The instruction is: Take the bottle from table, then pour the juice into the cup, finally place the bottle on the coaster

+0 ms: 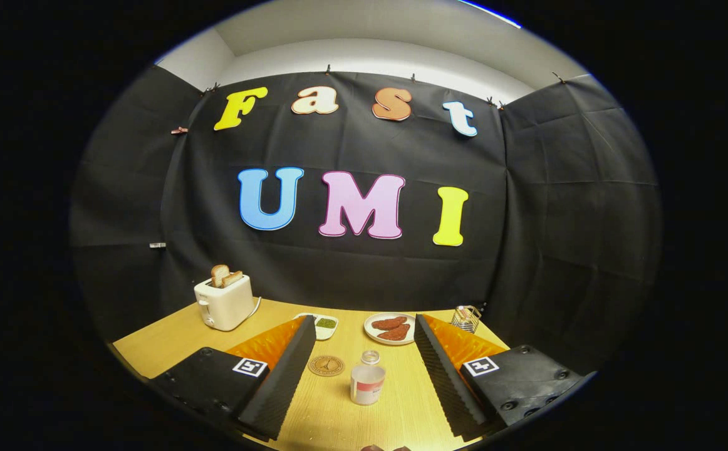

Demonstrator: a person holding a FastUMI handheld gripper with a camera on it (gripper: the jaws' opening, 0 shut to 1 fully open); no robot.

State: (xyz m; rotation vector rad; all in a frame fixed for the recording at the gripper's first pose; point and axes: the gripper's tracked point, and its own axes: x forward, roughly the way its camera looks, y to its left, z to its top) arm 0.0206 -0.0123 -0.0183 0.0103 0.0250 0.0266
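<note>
- Standing upright on the wooden bench point(163, 344), between the two fingers and a little ahead of their tips: a small bottle point(367, 383) with a pale, translucent body.
- Showing a pinkish-red band low on the bottle's side, paler and milky above it; label not readable.
- Facing up with what looks like an open mouth, but cannot tell for certain whether a cap is on.
- Lying flat just left of the bottle, apart from it and close to the left finger: a round tan coaster point(326, 365) with a dark ring and emblem.
- Hovering with fingers spread wide, nothing clamped: gripper point(364, 407), both fingers clear of the bottle.
- Sitting beyond the bottle, near the right finger: a white plate point(373, 335) carrying reddish-brown pieces of food point(393, 327).
- Resting just beyond the left finger's far end: a small white dish point(332, 331) holding something green.
- Standing at the far left of the bench: a white toaster point(224, 304) with two slices of toast point(225, 275) poking out of the top.
- Perching near the far right edge, against the black cloth wall: a small wire rack point(466, 318), contents too small to tell.
</note>
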